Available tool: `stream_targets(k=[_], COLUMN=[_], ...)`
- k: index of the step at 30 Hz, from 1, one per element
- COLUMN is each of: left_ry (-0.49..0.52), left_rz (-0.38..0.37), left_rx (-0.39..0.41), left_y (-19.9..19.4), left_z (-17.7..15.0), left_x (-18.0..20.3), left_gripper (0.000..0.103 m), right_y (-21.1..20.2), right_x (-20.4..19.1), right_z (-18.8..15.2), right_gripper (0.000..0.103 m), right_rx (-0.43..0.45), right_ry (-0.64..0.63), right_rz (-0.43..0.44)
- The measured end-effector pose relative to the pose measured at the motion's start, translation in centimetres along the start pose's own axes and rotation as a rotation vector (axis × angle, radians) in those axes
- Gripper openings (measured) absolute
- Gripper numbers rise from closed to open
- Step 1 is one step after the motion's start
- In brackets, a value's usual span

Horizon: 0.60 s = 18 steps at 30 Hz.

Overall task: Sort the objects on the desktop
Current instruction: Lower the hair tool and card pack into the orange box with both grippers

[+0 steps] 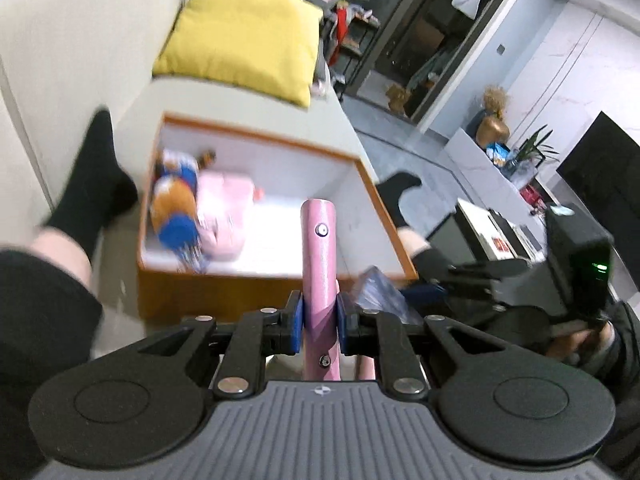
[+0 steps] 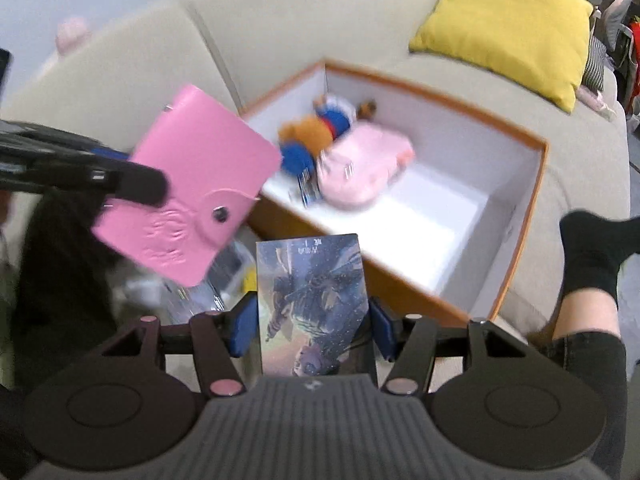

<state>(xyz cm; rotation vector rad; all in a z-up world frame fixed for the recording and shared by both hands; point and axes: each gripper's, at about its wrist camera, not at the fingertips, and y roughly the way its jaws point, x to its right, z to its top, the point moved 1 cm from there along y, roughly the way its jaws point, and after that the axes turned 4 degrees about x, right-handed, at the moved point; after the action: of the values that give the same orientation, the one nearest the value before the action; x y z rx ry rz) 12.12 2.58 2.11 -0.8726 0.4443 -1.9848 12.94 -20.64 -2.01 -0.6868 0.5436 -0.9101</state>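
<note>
A: Beige sofa [image 2: 280, 28] is behind everything, with a yellow cushion [image 2: 504, 24] on it, and the open box [image 2: 536, 184] sits on the seat. What do you hold on your left?

B: Your left gripper [image 1: 319, 320] is narrow and clamps the pink wallet [image 1: 318, 264] by its edge, above the near wall of the box.

A: And on your right?

B: Your right gripper [image 2: 312, 328] holds the card [image 2: 312, 304] between its pads, just before the box. I judge you are in the carrying step, with both things lifted and not yet dropped.

A: What does the next move need?

B: I think you must bring each thing over the white floor of the box, beside the plush toys [image 2: 352, 156], and then open the jaws.

A: What is unclear?

B: Motion blurs the toys. The clear packets [image 2: 192, 292] under the wallet I cannot identify. Your feet in black socks [image 2: 596, 248] are cut off.
</note>
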Motion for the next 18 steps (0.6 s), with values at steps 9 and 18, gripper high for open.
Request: stream_targets(k=[9,18], left_ry=[0.020,-0.147], left_rz=[0.025,-0.012], left_rx=[-0.051,-0.182], left_y=[5.8,15.9], left_z=[7.0,9.3], left_x=[-2.2,-8.1], left_gripper=[0.019,0.019], right_y=[2.0,8.9], right_x=[3.7,8.5], right_z=[6.4,7.9], right_gripper=[0.060,0.060], right_rx=[0.075,0.024], right_ry=[0.122,0.317], right_rz=[-0.097,-0.132])
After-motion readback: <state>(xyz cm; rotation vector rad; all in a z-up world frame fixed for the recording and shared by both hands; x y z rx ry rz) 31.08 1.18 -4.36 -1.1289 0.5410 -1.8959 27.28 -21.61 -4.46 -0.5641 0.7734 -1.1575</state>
